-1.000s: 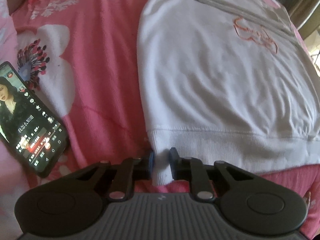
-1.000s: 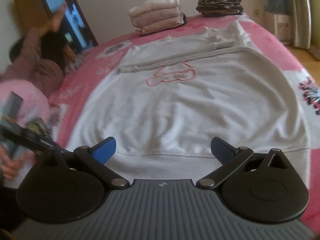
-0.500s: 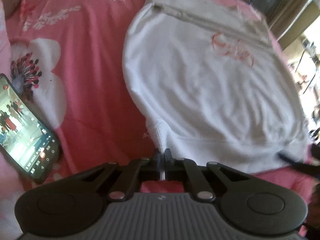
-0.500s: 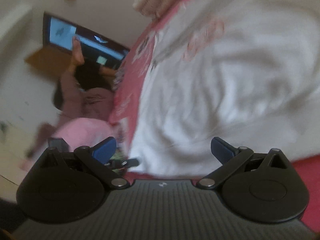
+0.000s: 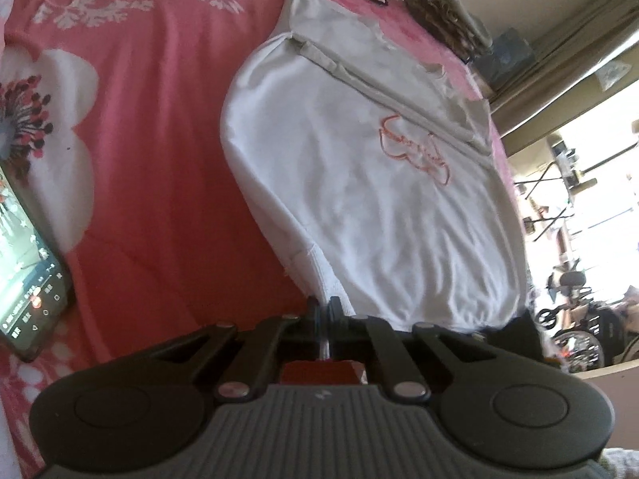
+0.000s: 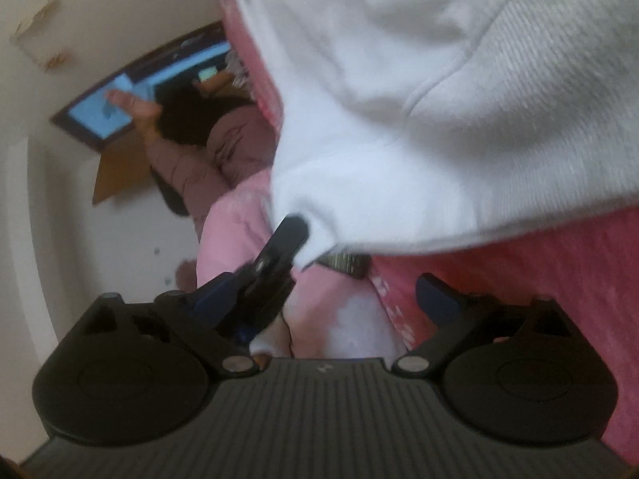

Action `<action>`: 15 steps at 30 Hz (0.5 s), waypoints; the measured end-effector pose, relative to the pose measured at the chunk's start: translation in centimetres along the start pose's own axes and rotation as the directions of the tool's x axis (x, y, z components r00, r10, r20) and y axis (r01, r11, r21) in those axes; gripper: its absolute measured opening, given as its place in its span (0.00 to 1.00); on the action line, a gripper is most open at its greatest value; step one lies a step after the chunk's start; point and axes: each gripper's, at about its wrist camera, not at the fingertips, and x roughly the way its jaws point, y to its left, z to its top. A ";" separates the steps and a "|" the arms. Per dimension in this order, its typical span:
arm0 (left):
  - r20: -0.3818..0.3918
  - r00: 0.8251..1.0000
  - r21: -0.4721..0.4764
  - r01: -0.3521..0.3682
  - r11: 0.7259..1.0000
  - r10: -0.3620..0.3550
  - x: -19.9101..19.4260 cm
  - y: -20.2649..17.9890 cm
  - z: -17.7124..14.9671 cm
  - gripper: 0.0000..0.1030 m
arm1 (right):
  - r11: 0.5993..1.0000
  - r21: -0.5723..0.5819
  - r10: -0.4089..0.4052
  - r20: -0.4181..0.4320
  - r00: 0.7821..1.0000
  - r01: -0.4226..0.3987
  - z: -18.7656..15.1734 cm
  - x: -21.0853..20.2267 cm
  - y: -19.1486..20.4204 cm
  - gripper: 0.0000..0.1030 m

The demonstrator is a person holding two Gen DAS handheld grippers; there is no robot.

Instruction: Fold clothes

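Note:
A white sweatshirt (image 5: 379,199) with an orange outline print lies on the pink flowered bedspread (image 5: 159,119), sleeves folded across its chest. My left gripper (image 5: 323,307) is shut on the near left corner of its ribbed hem, which is lifted off the bed. In the right wrist view the sweatshirt (image 6: 399,119) fills the upper frame, its hem raised. The left gripper (image 6: 279,247) shows there, pinching the hem corner. My right gripper (image 6: 325,299) is open just below the hem edge, with nothing between its blue fingertips.
A phone (image 5: 28,279) with a lit screen lies on the bedspread at the left. Folded clothes (image 5: 447,12) are stacked at the far end of the bed. A person (image 6: 207,139) sits beside the bed, reaching to a screen (image 6: 139,92).
My left gripper closed on the hem corner and raised it off the bed. My right gripper stayed open, swung down and tilted towards the hem's near edge.

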 end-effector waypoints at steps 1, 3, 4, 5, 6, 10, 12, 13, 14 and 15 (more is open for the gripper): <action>0.001 1.000 -0.003 0.007 1.000 -0.007 -0.1 0.2 0.0 0.04 | 1.000 0.010 0.002 0.008 1.000 -0.002 0.2 0.3 -0.1 0.87; 0.002 1.000 -0.005 0.014 1.000 -0.014 -0.4 0.6 0.0 0.04 | 1.000 0.021 0.005 0.016 1.000 -0.005 0.5 0.9 -0.1 0.81; 0.007 1.000 -0.002 0.018 1.000 -0.018 -0.6 0.7 0.0 0.04 | 1.000 0.015 0.010 0.019 1.000 -0.010 0.6 1.2 0.0 0.79; 0.014 1.000 0.006 0.020 1.000 -0.020 -0.8 0.8 -0.1 0.04 | 1.000 0.013 0.013 0.024 1.000 -0.013 0.7 1.4 0.1 0.78; 0.022 1.000 0.014 0.020 1.000 -0.021 -1.1 0.9 -0.1 0.04 | 1.000 0.012 0.016 0.029 0.999 -0.016 0.7 1.5 0.2 0.76; 0.027 0.999 -0.012 0.044 0.999 -0.044 -0.9 1.6 -0.2 0.04 | 1.000 0.005 -0.018 0.050 0.999 0.017 1.2 2.4 0.1 0.57; 0.028 0.998 -0.029 0.057 0.998 -0.056 -0.8 2.0 -0.3 0.04 | 0.999 -0.005 -0.041 0.056 0.998 0.042 1.1 2.8 0.0 0.47; 0.029 0.998 -0.037 0.064 0.997 -0.063 -0.7 2.2 -0.3 0.04 | 0.998 -0.010 -0.053 0.059 0.997 0.054 1.0 3.0 -0.1 0.42; 0.030 0.997 -0.045 0.070 0.997 -0.069 -0.7 2.4 -0.3 0.04 | 0.998 -0.015 -0.065 0.063 0.996 0.066 1.0 3.2 -0.2 0.35; 0.031 0.997 -0.053 0.077 0.996 -0.075 -0.6 2.6 -0.4 0.04 | 0.998 -0.022 -0.061 0.067 0.996 0.063 1.0 3.1 -0.2 0.30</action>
